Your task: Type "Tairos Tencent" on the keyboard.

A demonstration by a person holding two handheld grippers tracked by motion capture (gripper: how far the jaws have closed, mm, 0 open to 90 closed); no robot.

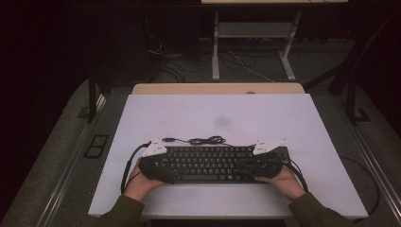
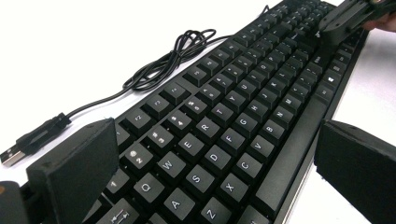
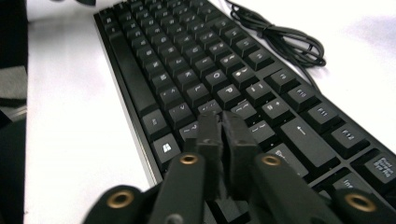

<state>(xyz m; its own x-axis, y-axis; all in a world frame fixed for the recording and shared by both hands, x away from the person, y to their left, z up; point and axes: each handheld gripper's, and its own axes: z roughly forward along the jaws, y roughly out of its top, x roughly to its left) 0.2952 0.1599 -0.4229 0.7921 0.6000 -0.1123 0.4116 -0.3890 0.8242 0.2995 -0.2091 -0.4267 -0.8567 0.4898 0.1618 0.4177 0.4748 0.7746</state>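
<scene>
A black keyboard [image 1: 213, 163] lies flat near the front edge of the white table [image 1: 213, 111]. Its black cable [image 1: 205, 140] is coiled just behind it and ends in a USB plug [image 2: 28, 140]. My left gripper [image 2: 217, 163] is open wide, its jaws straddling the keyboard's left end [image 2: 224, 116] front to back; the near pad stands clear of the front edge. At the keyboard's right end [image 3: 210, 70] my right gripper [image 3: 220, 135] hovers over the keys, its jaws almost together with nothing between them. In the high view, the left gripper [image 1: 161, 166] and the right gripper [image 1: 265, 165] sit at opposite ends.
Behind the keyboard the white tabletop stretches bare to a wooden strip [image 1: 217, 88] at the far edge. On the dark floor beyond stand a white desk frame [image 1: 255, 47] and loose cables [image 1: 179, 66]. Black posts [image 1: 92, 101] flank the table.
</scene>
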